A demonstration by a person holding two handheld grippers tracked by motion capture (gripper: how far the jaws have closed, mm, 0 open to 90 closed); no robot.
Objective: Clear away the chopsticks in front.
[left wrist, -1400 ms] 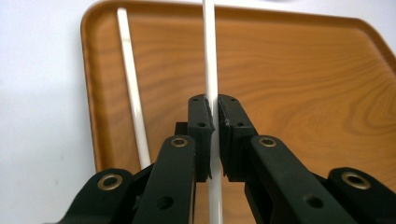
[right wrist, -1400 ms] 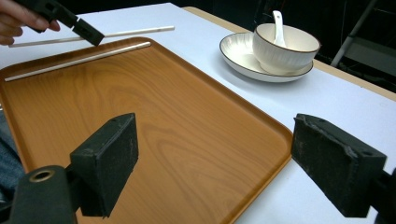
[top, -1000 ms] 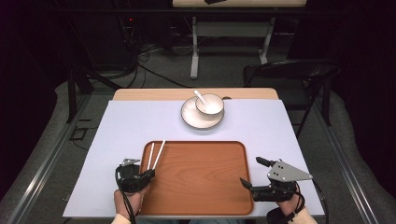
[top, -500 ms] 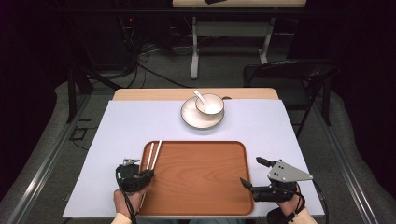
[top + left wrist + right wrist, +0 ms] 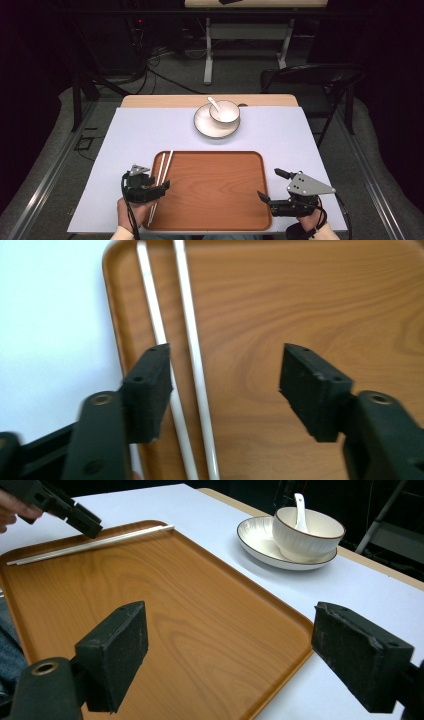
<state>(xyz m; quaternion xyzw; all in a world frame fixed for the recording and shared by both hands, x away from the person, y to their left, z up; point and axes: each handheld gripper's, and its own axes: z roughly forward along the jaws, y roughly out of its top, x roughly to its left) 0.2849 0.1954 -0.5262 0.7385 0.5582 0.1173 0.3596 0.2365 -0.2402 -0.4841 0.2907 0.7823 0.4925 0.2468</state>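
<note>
From the high view, a wooden tray (image 5: 215, 192) is seen on the table (image 5: 140, 130) — both grippers held wide apart. In the left gripper view, two white chopsticks (image 5: 192, 355) are laid inside the tray's edge. In the right gripper view, a bowl (image 5: 307, 532) is set on a plate (image 5: 255, 537).

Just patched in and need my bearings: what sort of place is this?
Probably a lab or recording room staged as a dining setup: a wooden tray with chopsticks, a bowl on a plate, cables on the floor.

A dim room is seen: grey carpeted floor (image 5: 165, 75) strewn with black cables (image 5: 150, 60), a black folding metal chair (image 5: 310, 77) beside the white-covered counter (image 5: 150, 130), a pale wooden table (image 5: 250, 4) behind.
</note>
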